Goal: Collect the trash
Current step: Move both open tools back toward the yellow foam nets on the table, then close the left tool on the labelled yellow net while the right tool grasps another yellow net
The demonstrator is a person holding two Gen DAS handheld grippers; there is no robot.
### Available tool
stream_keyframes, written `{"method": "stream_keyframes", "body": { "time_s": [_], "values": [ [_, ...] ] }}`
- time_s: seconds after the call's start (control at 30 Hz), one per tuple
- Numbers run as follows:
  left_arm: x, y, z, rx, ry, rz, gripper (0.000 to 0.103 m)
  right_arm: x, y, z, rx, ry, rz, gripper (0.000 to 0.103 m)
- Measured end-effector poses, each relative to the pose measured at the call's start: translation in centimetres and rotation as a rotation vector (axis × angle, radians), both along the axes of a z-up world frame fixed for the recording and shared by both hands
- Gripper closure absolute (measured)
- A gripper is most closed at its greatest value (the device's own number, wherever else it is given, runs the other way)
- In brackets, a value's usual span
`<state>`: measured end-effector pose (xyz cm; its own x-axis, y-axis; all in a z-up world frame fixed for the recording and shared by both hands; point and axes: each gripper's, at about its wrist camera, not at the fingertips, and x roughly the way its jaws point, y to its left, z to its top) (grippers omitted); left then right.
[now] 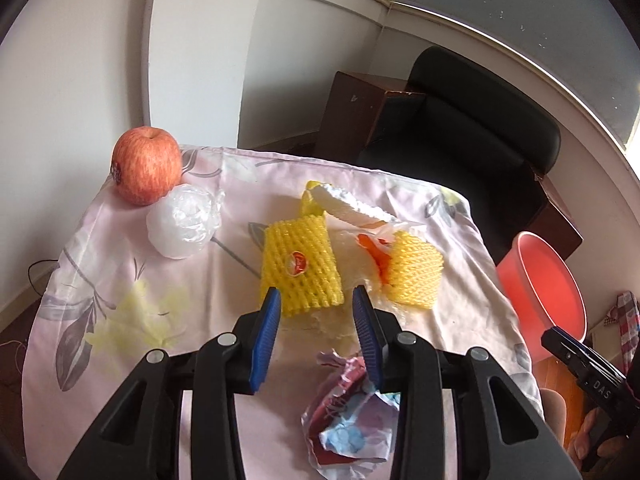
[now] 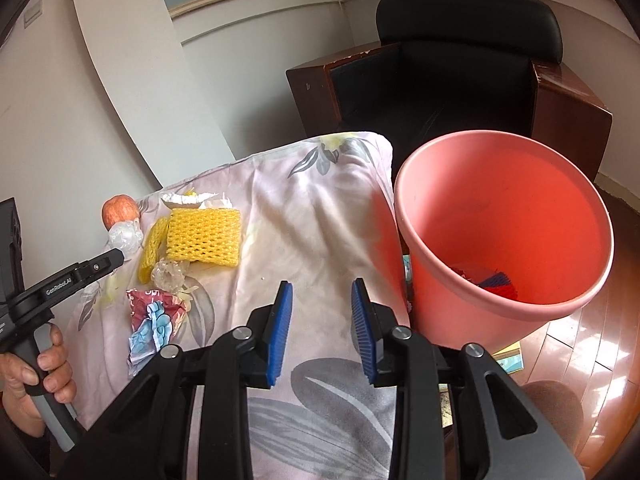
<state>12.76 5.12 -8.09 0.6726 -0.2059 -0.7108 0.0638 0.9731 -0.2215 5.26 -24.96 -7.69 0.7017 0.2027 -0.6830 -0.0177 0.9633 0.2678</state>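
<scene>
Trash, i.e. yellow foam fruit nets [image 1: 301, 268] & crumpled red-blue wrapper [image 1: 347, 412], lies mid-frame on floral-cloth tabletop [image 1: 132, 292]. Left gripper [image 1: 316, 336] fingers spread, empty, lined up w/ net. Right gripper [image 2: 321, 328] spread, empty, beside pink plastic bin [image 2: 500, 240], prob. for drop-off.

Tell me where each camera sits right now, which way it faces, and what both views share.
Left wrist: rides the left gripper, angled down over the table at the yellow foam net and crumpled wrapper; its open jaws show.
Right wrist: rides the right gripper, angled down at the cloth beside the pink bin; its open jaws and the left hand show.
Shared: net, wrapper, apple, bin, black chair.
</scene>
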Motion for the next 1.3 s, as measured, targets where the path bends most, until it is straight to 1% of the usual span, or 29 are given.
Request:
{"method": "stream_keyframes", "body": {
  "time_s": [0.13, 0.23, 0.27, 0.33, 0.43, 0.5, 0.53, 0.57, 0.6, 0.67, 0.8, 0.93, 1.03, 1.13, 1.2, 1.3],
  "values": [
    [1.9, 0.4, -1.3, -0.033, 0.046, 0.015, 0.061, 0.3, 0.6, 0.0, 0.005, 0.002, 0.023, 0.072],
    [3.1, 0.4, -2.4, -0.039, 0.074, 0.028, 0.06, 0.5, 1.2, 0.1, -0.002, 0.003, 0.042, 0.072],
    [3.3, 0.4, -2.7, -0.041, 0.079, 0.029, 0.057, 0.5, 1.4, 0.2, -0.002, 0.003, 0.048, 0.072],
    [3.6, 0.6, -3.2, -0.035, 0.084, 0.037, 0.053, 0.6, 1.7, 0.3, -0.003, 0.001, 0.062, 0.072],
    [3.8, 1.0, -3.8, -0.016, 0.092, 0.048, 0.053, 0.8, 2.5, 0.4, -0.009, -0.001, 0.086, 0.072],
    [3.8, 1.3, -4.1, -0.012, 0.1, 0.045, 0.054, 0.9, 3.0, 0.4, -0.009, -0.001, 0.101, 0.072],
    [3.8, 1.6, -4.3, -0.022, 0.107, 0.041, 0.062, 1.1, 3.3, 0.5, -0.009, -0.002, 0.11, 0.072],
    [3.7, 1.8, -4.4, -0.028, 0.111, 0.044, 0.074, 1.1, 3.6, 0.5, -0.009, -0.002, 0.12, 0.072],
    [3.7, 2.1, -4.4, -0.037, 0.114, 0.049, 0.078, 1.3, 4.0, 0.6, -0.007, -0.003, 0.129, 0.072],
    [3.5, 2.6, -4.5, -0.052, 0.109, 0.052, 0.093, 1.6, 4.7, 0.7, -0.001, -0.002, 0.15, 0.072],
    [3.0, 3.4, -3.9, -0.065, 0.09, 0.059, 0.095, 2.3, 6.4, 1.1, 0.016, -0.007, 0.196, 0.072],
    [2.1, 4.0, -2.4, -0.076, 0.047, 0.057, 0.096, 3.3, 8.3, 1.5, 0.036, -0.014, 0.228, 0.072],
    [1.2, 4.2, -1.4, -0.08, 0.019, 0.046, 0.095, 4.6, 9.7, 1.5, 0.063, -0.001, 0.242, 0.072],
    [0.4, 4.5, -0.6, -0.079, -0.003, 0.039, 0.095, 6.0, 11.2, 1.4, 0.083, 0.002, 0.243, 0.059],
    [0.0, 4.7, -0.4, -0.086, -0.008, 0.038, 0.095, 6.8, 12.2, 1.4, 0.076, 0.0, 0.237, 0.058],
    [-0.5, 5.1, -0.4, -0.099, -0.005, 0.042, 0.095, 8.2, 13.9, 1.1, 0.036, 0.002, 0.219, 0.058]
  ]
}}
